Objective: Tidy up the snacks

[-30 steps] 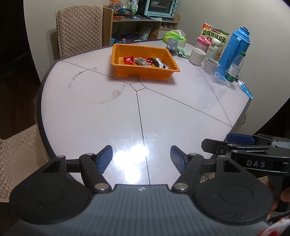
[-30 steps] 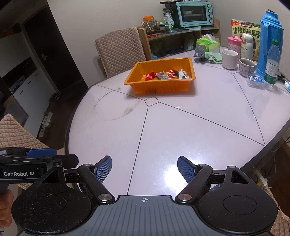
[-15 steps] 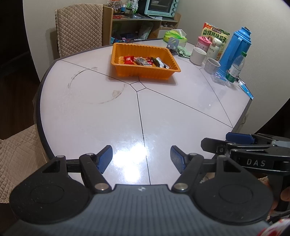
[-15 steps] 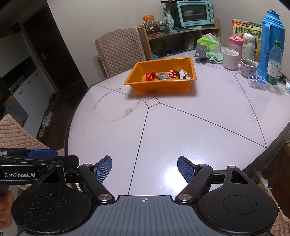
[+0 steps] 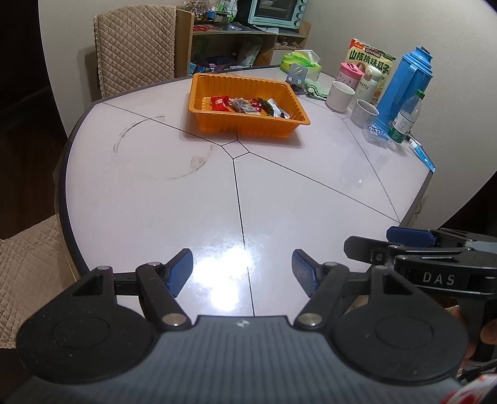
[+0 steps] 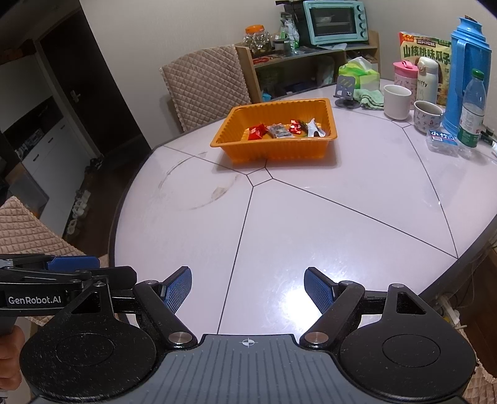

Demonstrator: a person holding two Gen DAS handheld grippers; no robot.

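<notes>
An orange tray (image 5: 242,122) (image 6: 279,152) stands past the middle of the white round table (image 5: 155,192) (image 6: 341,223). Several wrapped snacks lie in it: a red packet (image 5: 220,103) (image 6: 256,131), a grey packet (image 5: 243,105) (image 6: 281,131), a small red one (image 6: 295,126) and a white one (image 6: 313,128). My left gripper (image 5: 242,273) is open and empty over the table's near edge. My right gripper (image 6: 248,290) is open and empty, beside it on the right. Both are far from the tray.
At the back right stand a blue thermos (image 5: 403,84), a water bottle (image 6: 472,113), two cups (image 5: 340,95) (image 5: 365,112), a pink cup (image 6: 403,76), a seed bag (image 6: 425,52) and a tissue pack (image 5: 299,60). Quilted chairs (image 5: 133,46) (image 6: 205,84) and a shelf with a toaster oven (image 6: 335,21) stand behind.
Both grippers stay open and empty. The views have shifted slightly, with the tray sitting a little lower in the frames.
</notes>
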